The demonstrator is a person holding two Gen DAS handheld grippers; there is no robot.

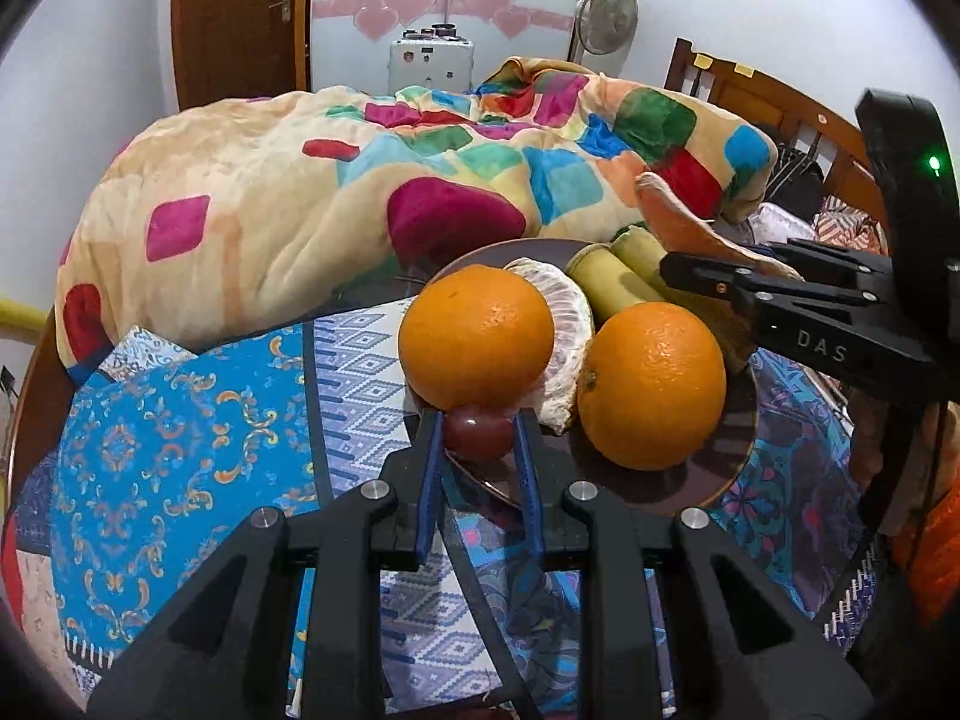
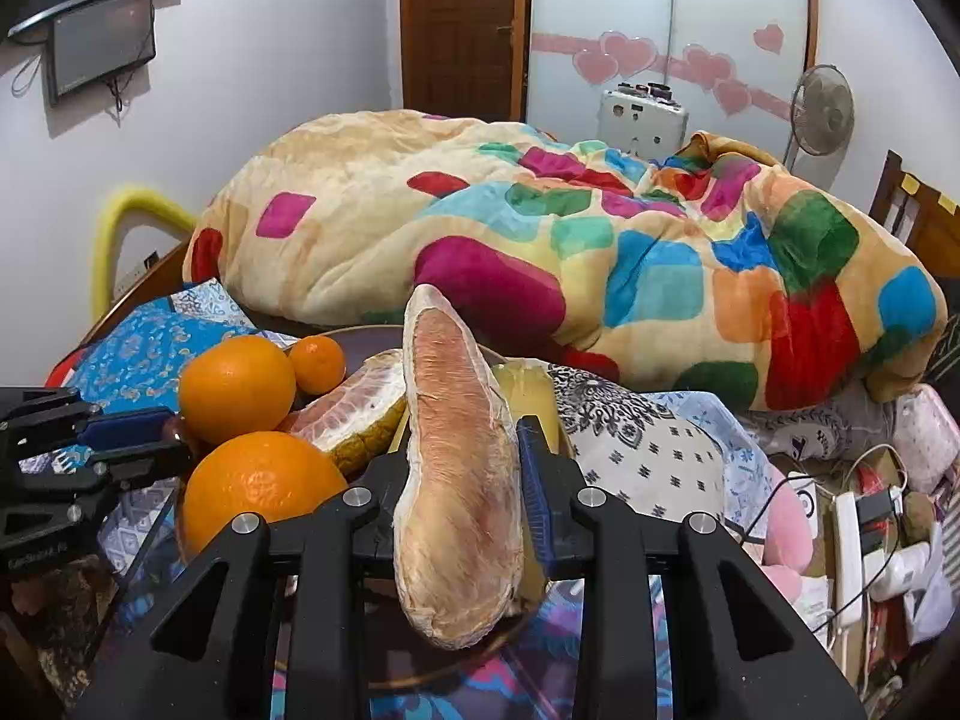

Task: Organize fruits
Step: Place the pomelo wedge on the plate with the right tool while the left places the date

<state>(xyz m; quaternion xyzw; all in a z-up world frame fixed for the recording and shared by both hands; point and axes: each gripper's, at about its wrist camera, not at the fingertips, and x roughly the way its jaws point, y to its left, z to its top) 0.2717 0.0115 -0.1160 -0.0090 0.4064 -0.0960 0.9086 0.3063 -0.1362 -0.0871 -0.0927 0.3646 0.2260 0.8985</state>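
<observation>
at the plate's (image 1: pixel 708 480) near edge on the bed, the left gripper (image 1: pixel 478 441) pinches a small red fruit (image 1: pixel 478 437) by two oranges (image 1: pixel 477 336), maybe to sort it. at the right edge, the right gripper (image 2: pixel 465 462) squeezes a pomelo slice (image 2: pixel 459 480).
</observation>
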